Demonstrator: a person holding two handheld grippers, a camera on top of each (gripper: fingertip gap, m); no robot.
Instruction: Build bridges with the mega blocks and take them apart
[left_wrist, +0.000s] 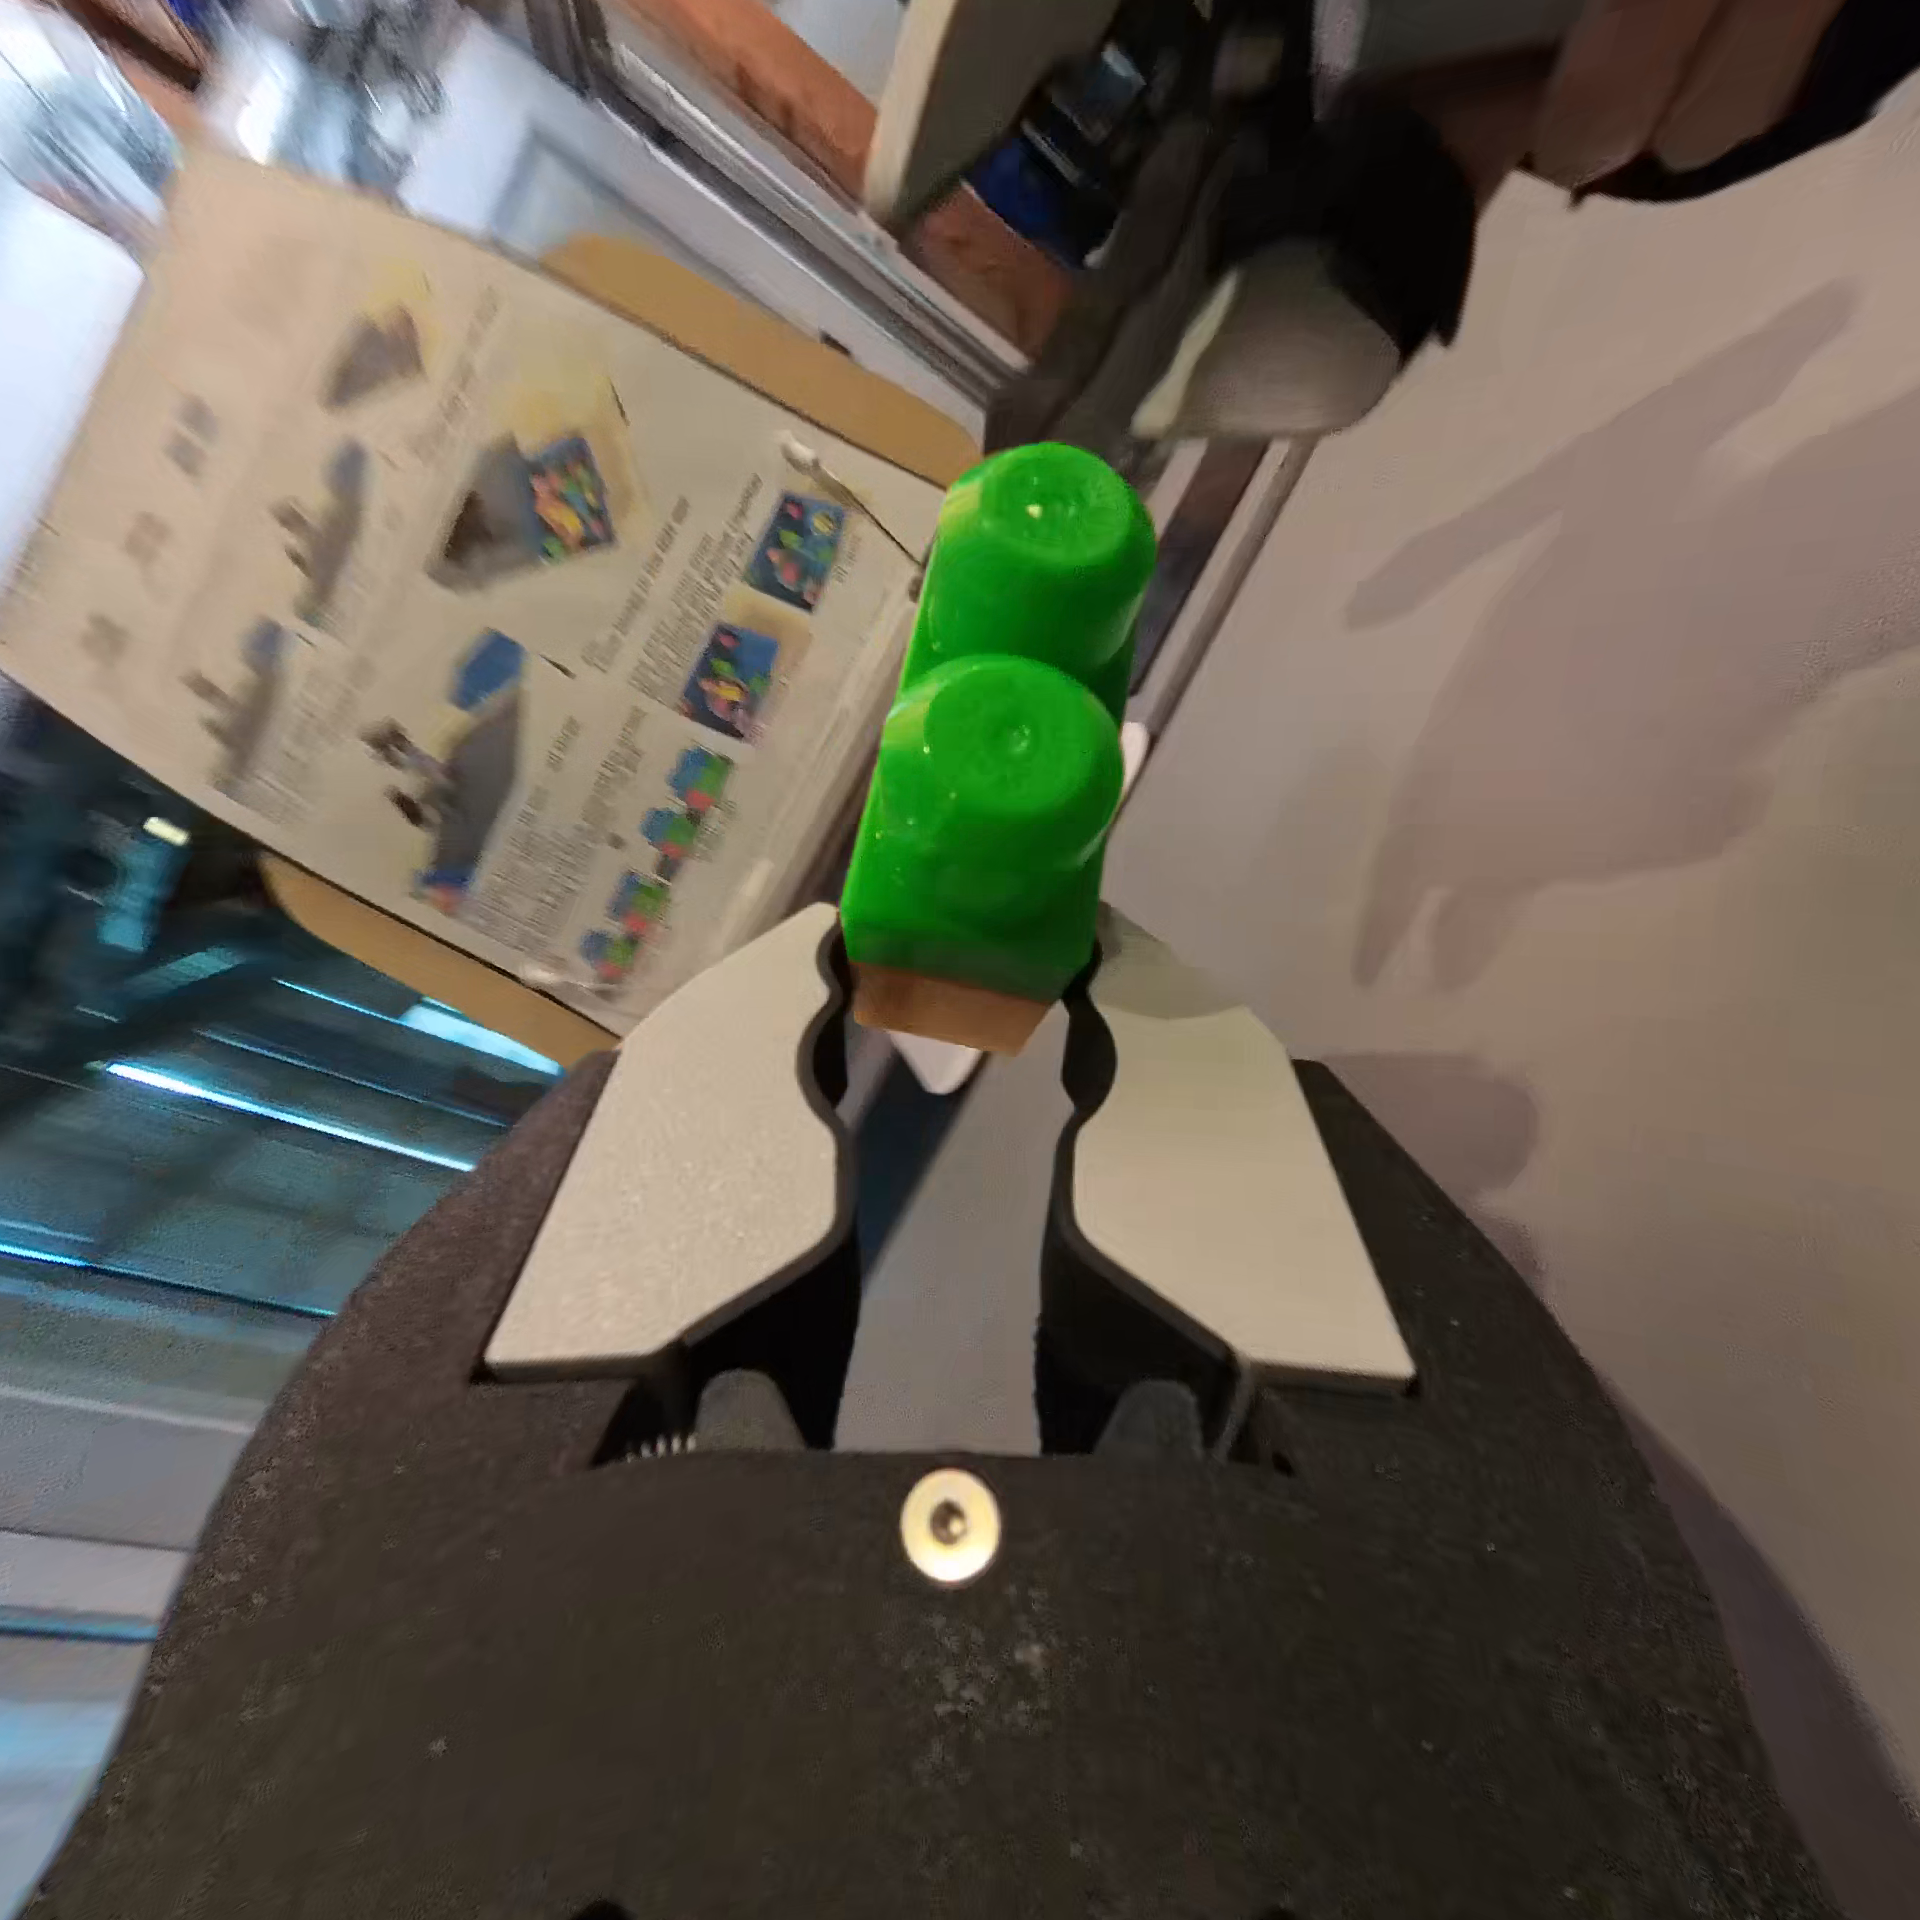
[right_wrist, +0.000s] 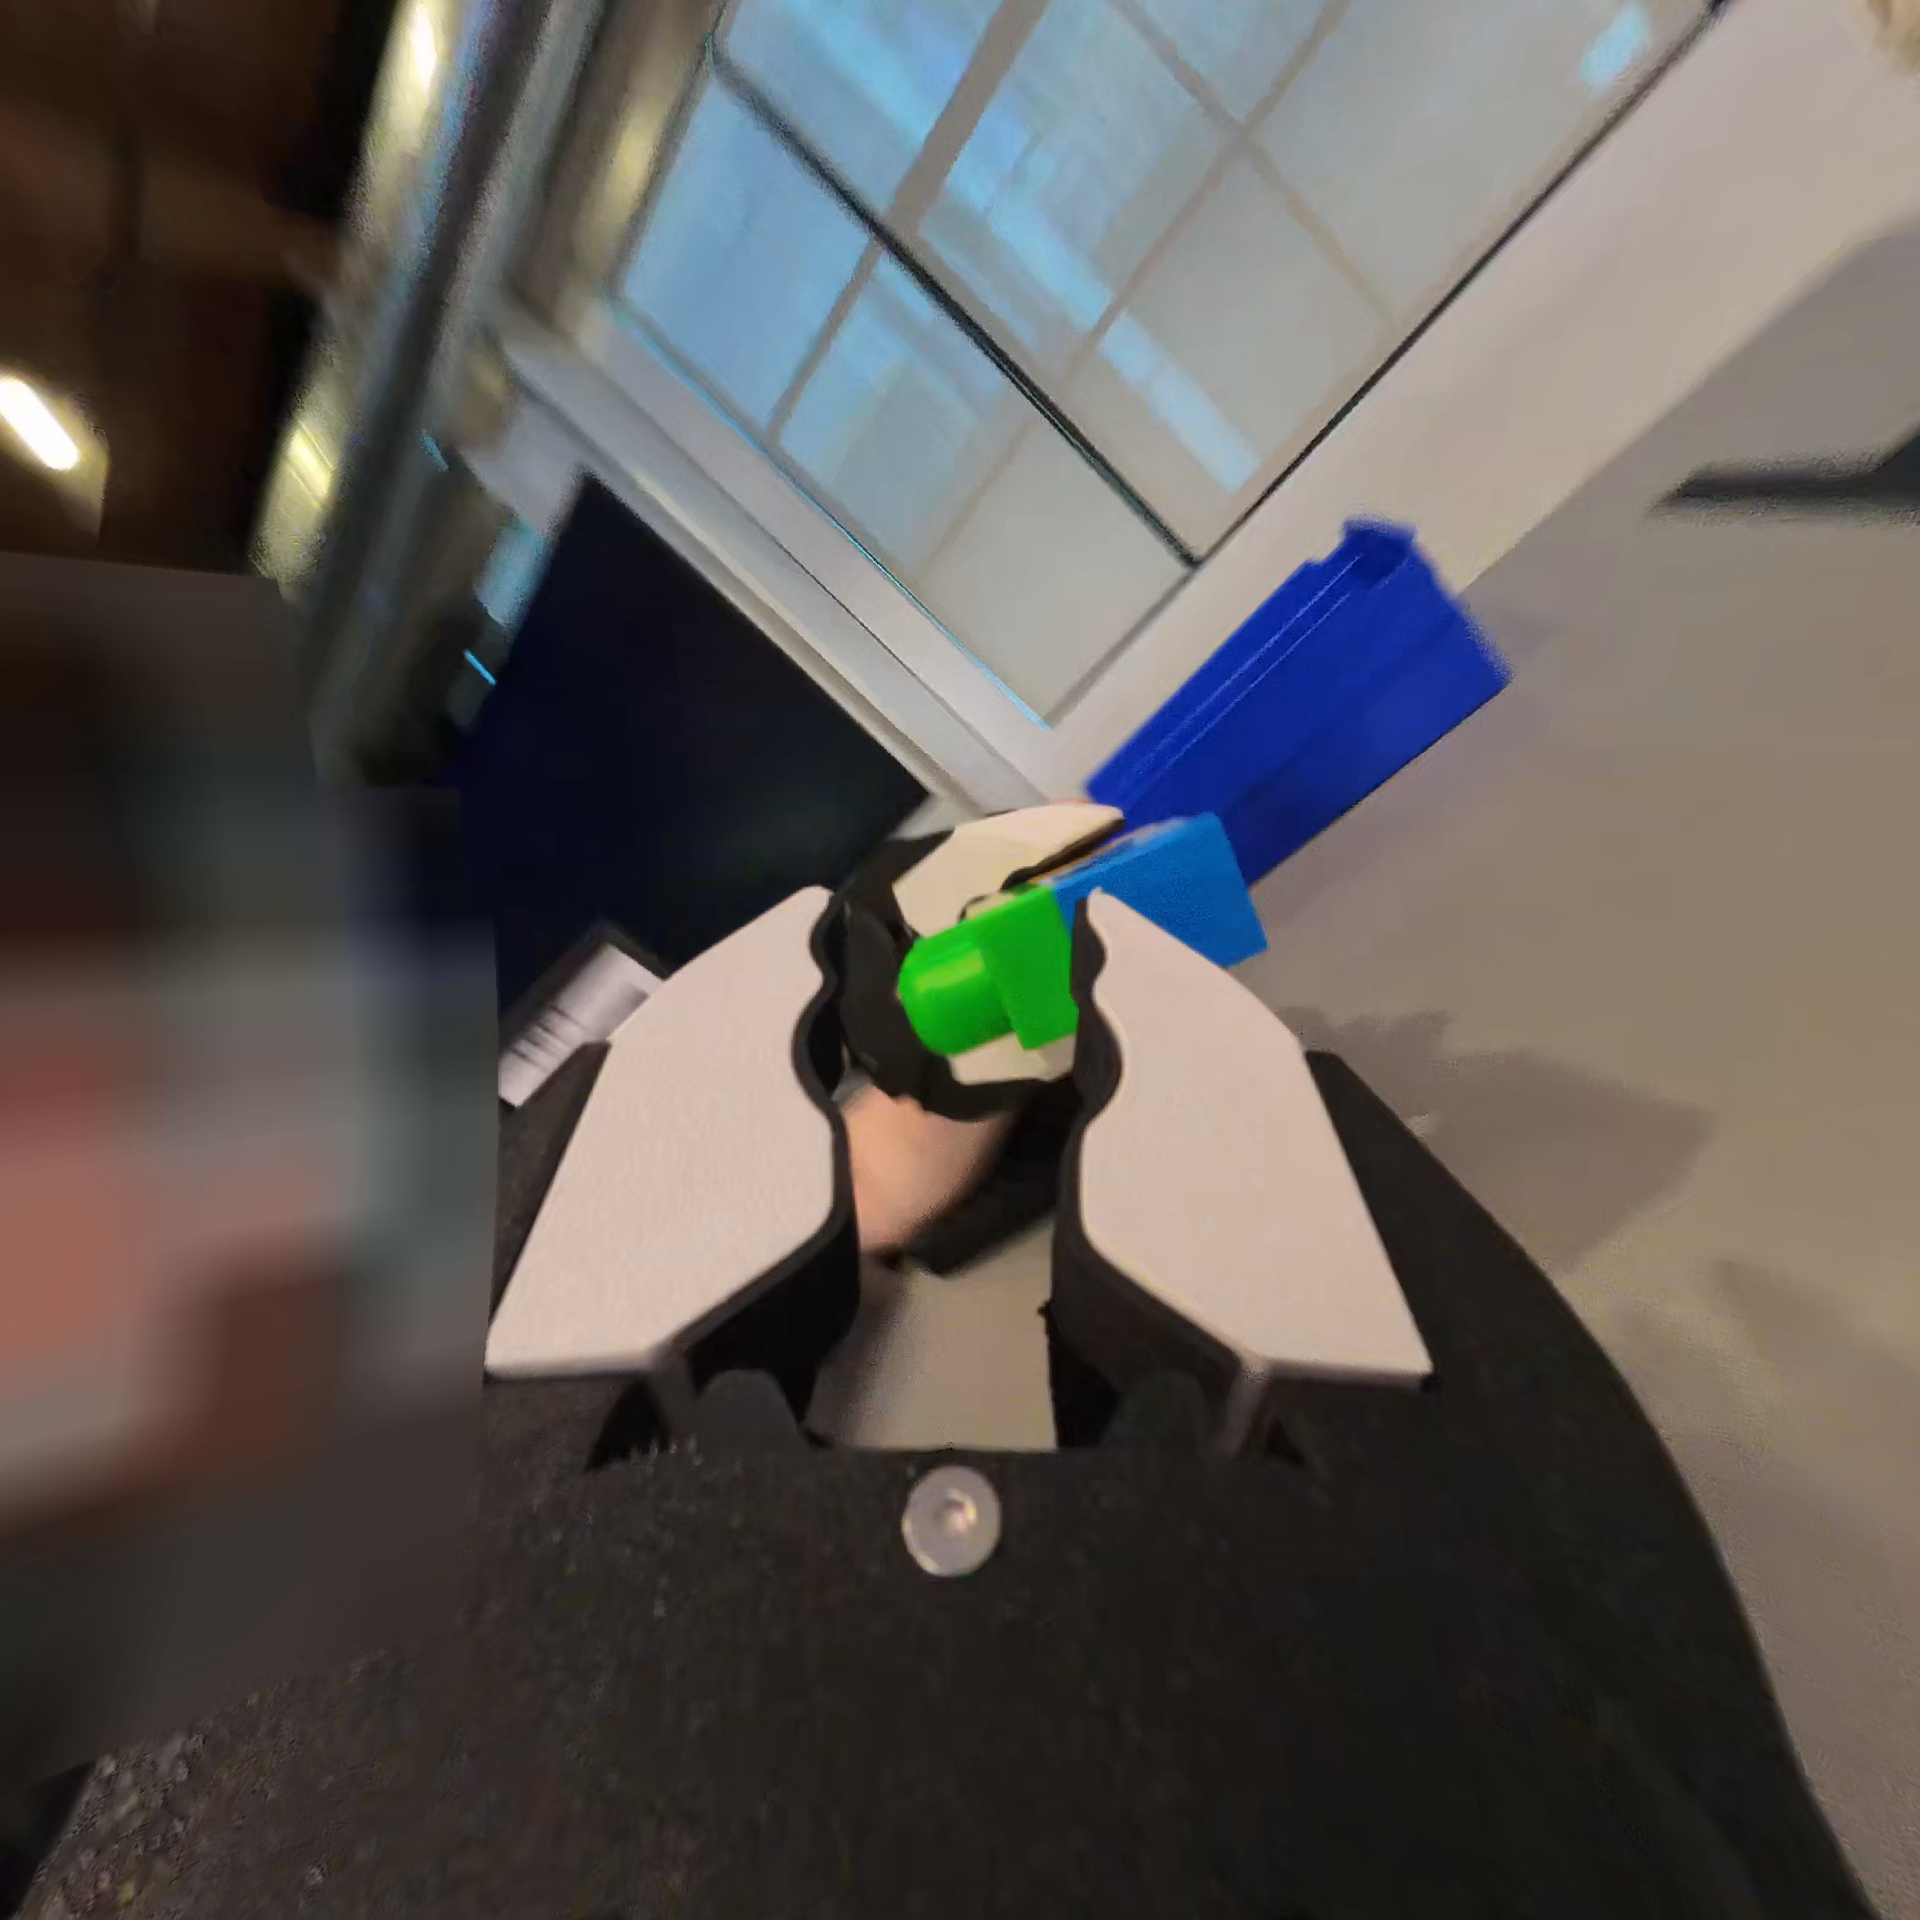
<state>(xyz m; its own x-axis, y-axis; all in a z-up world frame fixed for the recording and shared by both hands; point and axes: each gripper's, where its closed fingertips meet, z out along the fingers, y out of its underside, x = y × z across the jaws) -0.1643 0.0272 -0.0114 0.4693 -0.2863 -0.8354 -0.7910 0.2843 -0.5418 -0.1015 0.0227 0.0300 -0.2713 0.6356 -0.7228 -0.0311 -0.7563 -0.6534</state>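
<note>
My left gripper (left_wrist: 961, 961) is shut on a green two-stud block (left_wrist: 997, 727) and holds it up above the grey table (left_wrist: 1558, 831). A tan piece (left_wrist: 951, 1013) shows at the block's near end. In the right wrist view the left gripper (right_wrist: 1003, 951) appears farther off, holding the green block (right_wrist: 982, 987) with a light blue block (right_wrist: 1169, 899) at its far end. My right gripper (right_wrist: 956, 956) is open and empty, a short way from those blocks. It also shows blurred in the left wrist view (left_wrist: 1268, 353), held by a hand (left_wrist: 1662, 94).
A cardboard box with printed pictures (left_wrist: 468, 582) stands to the left of the green block. A dark blue bin (right_wrist: 1309, 696) sits on the table (right_wrist: 1558, 1039) near a window (right_wrist: 935, 312). A dark panel (right_wrist: 665, 779) lies below the window.
</note>
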